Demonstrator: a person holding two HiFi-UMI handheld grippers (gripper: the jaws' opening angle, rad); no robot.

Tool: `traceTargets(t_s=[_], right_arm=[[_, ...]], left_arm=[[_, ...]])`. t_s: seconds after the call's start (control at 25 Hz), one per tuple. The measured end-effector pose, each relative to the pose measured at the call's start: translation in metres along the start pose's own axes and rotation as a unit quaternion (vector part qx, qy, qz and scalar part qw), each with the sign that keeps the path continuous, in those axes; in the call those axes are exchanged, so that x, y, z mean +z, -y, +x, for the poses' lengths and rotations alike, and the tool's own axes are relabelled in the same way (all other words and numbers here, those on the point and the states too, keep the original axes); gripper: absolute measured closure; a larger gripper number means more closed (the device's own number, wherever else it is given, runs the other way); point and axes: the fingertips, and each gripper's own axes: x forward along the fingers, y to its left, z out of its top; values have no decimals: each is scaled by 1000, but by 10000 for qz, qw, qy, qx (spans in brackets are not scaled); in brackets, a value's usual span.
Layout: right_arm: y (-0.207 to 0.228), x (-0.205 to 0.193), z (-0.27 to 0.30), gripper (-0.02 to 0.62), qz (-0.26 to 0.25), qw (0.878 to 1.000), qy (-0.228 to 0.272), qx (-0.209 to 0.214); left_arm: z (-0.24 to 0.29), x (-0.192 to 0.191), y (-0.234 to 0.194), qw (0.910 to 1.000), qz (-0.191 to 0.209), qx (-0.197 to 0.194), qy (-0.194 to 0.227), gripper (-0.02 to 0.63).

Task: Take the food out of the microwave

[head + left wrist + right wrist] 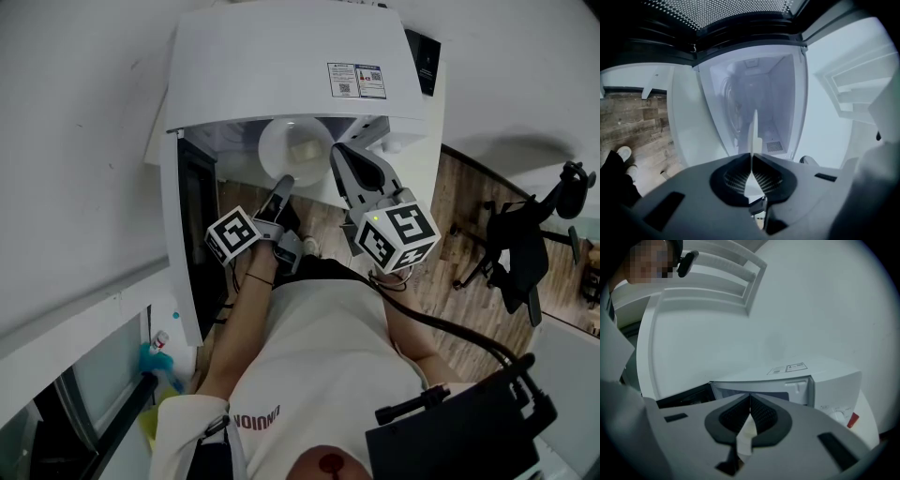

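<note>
Head view alone: food (306, 150) atop plate (275, 142), edge-on elsewhere.

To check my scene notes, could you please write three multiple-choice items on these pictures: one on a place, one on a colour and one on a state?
1. Where is the plate?
A. On top of the microwave
B. At the microwave's open front
C. Behind a shut microwave door

2. What colour is the microwave's casing?
A. White
B. Red
C. Black

3. How do the tongs of the left gripper stand?
A. Wide apart and empty
B. Shut with nothing between them
C. Shut on the plate's rim

Answers:
1 B: the head view shows the plate just below the casing's front edge, with the door swung open.
2 A: the top and sides are white in the head view.
3 C: the left gripper view shows the thin white rim pinched between the tongs.
</note>
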Motion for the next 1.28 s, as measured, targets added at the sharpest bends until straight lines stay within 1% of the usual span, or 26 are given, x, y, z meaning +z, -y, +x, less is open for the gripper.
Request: traceTargets(t_s=[0.12, 0.24, 0.32, 0.44, 0.52, 0.64, 0.72, 0.84, 0.96, 1.0, 1.12, 1.28], right_arm=[[1, 1, 0, 574, -5, 10000, 12, -15], [2, 2, 0, 574, -5, 10000, 23, -28], [3, 1, 0, 574, -2, 10000, 22, -34], [4, 1, -1, 574, 5, 10000, 23, -52], [4, 1, -1, 574, 5, 10000, 27, -62], [4, 1, -1, 574, 6, 10000, 25, -82], [5, 0, -1, 574, 10, 10000, 21, -92], [4, 0, -2, 574, 11, 10000, 18, -93], [4, 0, -2, 574, 15, 10000, 20, -97], [4, 0, -2, 574, 16, 9999, 20, -98], [4, -1, -2, 574, 23, 9999, 10, -104], [4, -1, -3, 574, 1, 9999, 9, -126]], left_arm=[[-1, -3, 2, 10000, -33, -63, -42, 581], [1, -5, 8, 9996, -81, -262, -54, 581], [-1, -6, 5, 9998, -69, -161, -79, 581], [-2, -7, 10, 9994, -125, -303, -78, 581], [-4, -8, 8, 9997, -107, -202, -97, 581], [-4, -9, 11, 9993, -165, -312, -95, 581], [-6, -10, 8, 9996, -156, -222, -125, 581], [-6, -12, 13, 9991, -219, -352, -123, 581], [-9, -13, 9, 9995, -180, -192, -164, 581], [-9, -14, 9, 9995, -176, -195, -172, 581], [-6, -15, 16, 9986, -261, -434, -171, 581], [-4, -18, 21, 9975, -330, -594, -184, 581]])
